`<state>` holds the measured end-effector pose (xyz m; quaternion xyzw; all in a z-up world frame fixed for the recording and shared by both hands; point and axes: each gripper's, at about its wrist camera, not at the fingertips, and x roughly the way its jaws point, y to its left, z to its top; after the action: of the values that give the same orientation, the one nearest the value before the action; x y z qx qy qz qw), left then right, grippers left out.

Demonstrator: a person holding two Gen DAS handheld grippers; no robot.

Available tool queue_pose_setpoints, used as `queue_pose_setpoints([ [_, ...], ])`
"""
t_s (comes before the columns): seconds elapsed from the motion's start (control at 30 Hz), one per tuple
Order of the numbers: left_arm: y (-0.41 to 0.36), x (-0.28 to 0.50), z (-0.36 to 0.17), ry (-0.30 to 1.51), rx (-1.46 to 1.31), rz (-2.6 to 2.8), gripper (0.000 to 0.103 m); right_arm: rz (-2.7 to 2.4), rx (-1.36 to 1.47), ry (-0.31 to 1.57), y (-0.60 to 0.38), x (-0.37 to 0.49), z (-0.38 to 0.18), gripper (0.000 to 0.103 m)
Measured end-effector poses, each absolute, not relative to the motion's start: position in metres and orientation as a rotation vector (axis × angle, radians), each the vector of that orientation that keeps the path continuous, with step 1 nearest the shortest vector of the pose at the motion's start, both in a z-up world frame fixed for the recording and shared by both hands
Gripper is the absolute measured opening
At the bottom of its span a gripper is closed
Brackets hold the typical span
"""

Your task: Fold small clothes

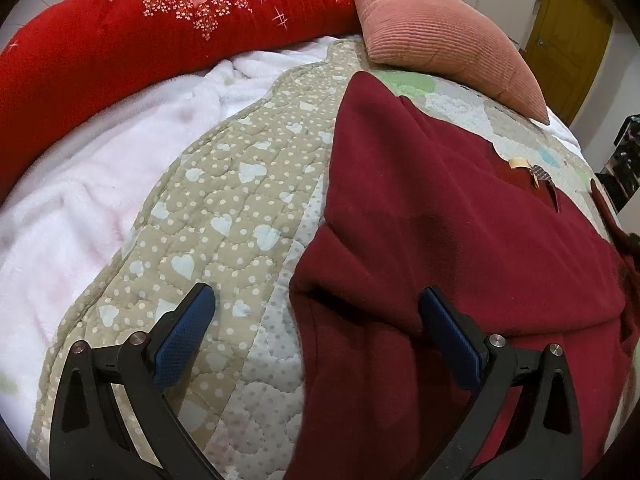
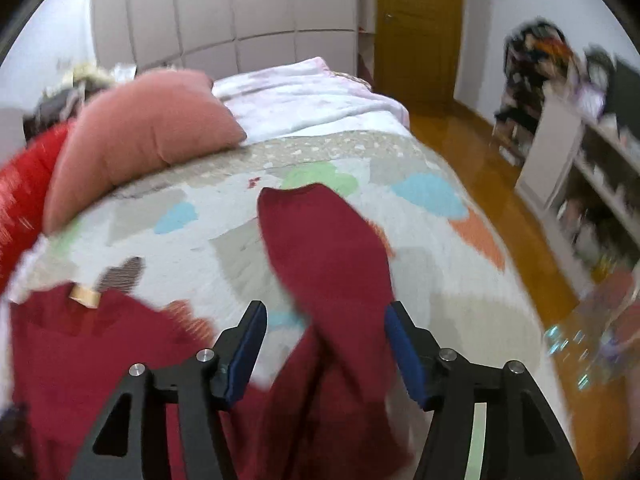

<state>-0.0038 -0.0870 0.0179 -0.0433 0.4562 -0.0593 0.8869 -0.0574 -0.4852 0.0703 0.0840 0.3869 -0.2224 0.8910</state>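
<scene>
A blurred bedroom view: the right gripper (image 2: 325, 338), its 2 blue-padded jaws spread apart, hovers over a dark red garment (image 2: 328, 240) on a patchwork quilt (image 2: 440, 280). A pink pillow (image 2: 148, 140) lies beyond, left.

Dark maroon fleece garment (image 1: 460, 240) with a tan neck label (image 1: 519, 163), beige quilted bedspread border (image 1: 224, 208) with pale hearts and dots beside the garment, fluffy white blanket (image 1: 92, 184), bright red velvet cushion (image 1: 140, 36) with pink floral print, salmon ribbed pillow (image 1: 444, 36), blue-padded black gripper fingers (image 1: 188, 334)
</scene>
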Motion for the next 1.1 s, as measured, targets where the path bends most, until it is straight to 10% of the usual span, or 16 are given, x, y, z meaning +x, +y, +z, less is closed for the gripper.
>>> queue_pose_setpoints([
  [0.07,-0.088,-0.004,0.018,0.948,-0.088,-0.122,0.103,-0.442,0.086,0.859,-0.488,-0.038,0.058,0.057],
  [0.13,-0.088,-0.004,0.018,0.947,-0.087,-0.123,0.103,-0.438,0.086,0.895,-0.499,-0.028,0.048,0.023],
  [0.2,-0.088,-0.004,0.017,0.947,-0.087,-0.123,0.103,-0.415,0.204,0.843,-0.519,-0.038,0.059,0.012],
  [0.53,-0.089,-0.002,0.016,0.946,-0.077,-0.121,0.103,-0.650,0.476,0.741,-0.622,-0.122,0.079,0.016],
  [0.7,-0.090,-0.002,0.016,0.945,-0.074,-0.119,0.103,-0.579,0.482,0.645,-0.604,-0.137,0.095,0.070],
  [1.03,-0.090,-0.002,0.016,0.945,-0.075,-0.122,0.103,-0.583,0.469,0.902,-0.584,-0.028,0.028,0.069],
  [1.1,-0.090,-0.002,0.016,0.945,-0.077,-0.124,0.103,-0.615,0.449,0.860,-0.587,-0.031,0.026,0.054],
])
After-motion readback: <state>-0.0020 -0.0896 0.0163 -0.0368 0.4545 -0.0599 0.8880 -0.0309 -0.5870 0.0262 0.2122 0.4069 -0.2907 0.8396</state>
